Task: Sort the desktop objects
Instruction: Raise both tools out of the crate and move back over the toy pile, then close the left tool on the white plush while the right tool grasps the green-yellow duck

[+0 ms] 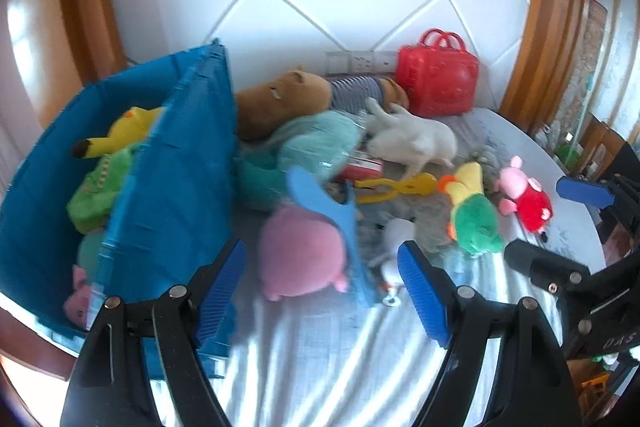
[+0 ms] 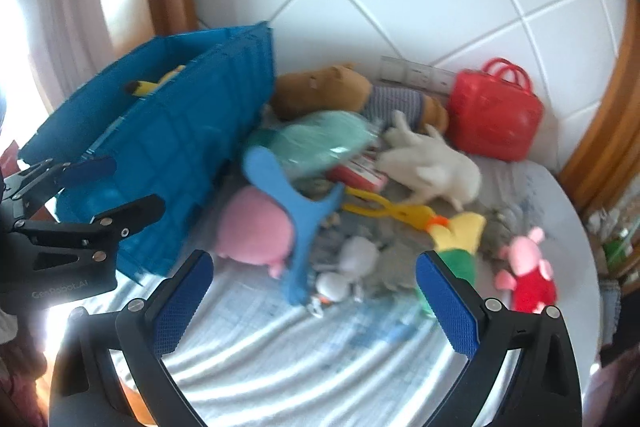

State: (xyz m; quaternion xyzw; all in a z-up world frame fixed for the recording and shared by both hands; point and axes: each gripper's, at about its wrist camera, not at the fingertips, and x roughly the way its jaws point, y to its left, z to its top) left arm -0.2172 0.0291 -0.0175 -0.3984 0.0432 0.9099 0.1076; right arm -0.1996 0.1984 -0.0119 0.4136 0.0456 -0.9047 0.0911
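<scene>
Far to the left stands the blue crate (image 1: 172, 163), already holding a yellow plush (image 1: 116, 135) and a green plush (image 1: 96, 187), with a pink one low in its near corner. Just beside its wall lies the pink plush (image 1: 300, 255), touching a blue slingshot-shaped toy (image 2: 296, 211); behind them sit a teal plush (image 2: 324, 139) and a brown bear (image 1: 288, 99). Toward the middle are a white plush (image 2: 432, 167) and yellow tongs (image 1: 388, 187), then a green and yellow parrot (image 1: 472, 215), a small pig in red (image 2: 528, 275) and, at the back, a red case (image 1: 436, 83).

Everything is packed close, so a grab at the pink plush would likely catch the blue toy too, or nudge the crate wall. The soft blur suggests the hands are travelling, and a quick descent could scatter the smaller toys; the pig lies near the edge of the table (image 1: 580, 227) and could be knocked off.

Both tools tilt steeply down toward the pile. The left gripper (image 1: 322, 297) hovers with fingers spread and nothing between them; the right gripper (image 2: 314, 301) is likewise released and empty, set alongside it.
</scene>
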